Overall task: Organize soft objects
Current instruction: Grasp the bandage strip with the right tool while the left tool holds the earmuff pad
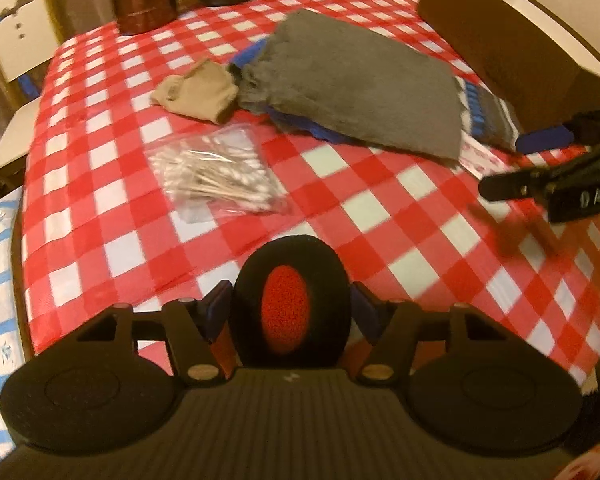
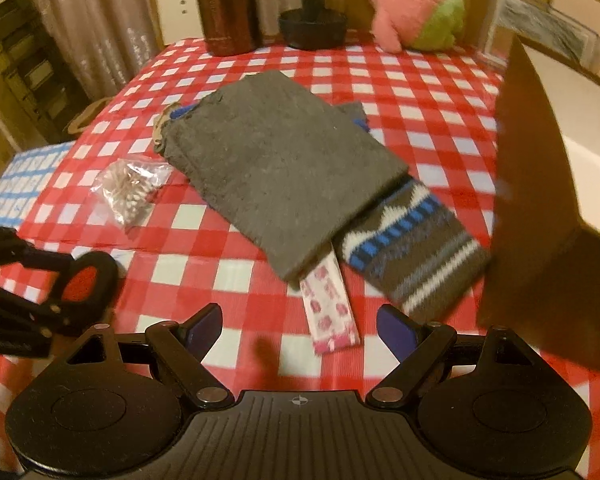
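Landmark: grey cloth (image 2: 278,168) — a flat felt-like rectangle lying slantwise mid-table on the red-and-white checked tablecloth (image 2: 420,92).
Left gripper (image 1: 288,312): its two blue-padded fingers sit against the sides of a black ear cushion with red centre (image 1: 287,312), which stands upright between them; it is on the near side of the grey cloth, well apart from it.
Right gripper (image 2: 300,330): jaws spread wide with nothing between the pads — only tablecloth shows in the gap; it hangs just short of the grey cloth's near corner.
Patterned sock (image 2: 416,248): brown with blue and white bands, sticking out from under the grey cloth's near end, beside a brown cardboard box (image 2: 540,200).
Pink-printed strip (image 2: 330,312): pokes out from under the same end, beside the sock.
Beige sock (image 1: 196,92): crumpled at the cloth's left end, touching it.
Bag of cotton swabs (image 1: 220,174): clear plastic, near the cloth's left side.
Pink and green plush toy (image 2: 416,12): beyond the cloth at the table's far edge, with a brown canister (image 2: 228,8) further left.
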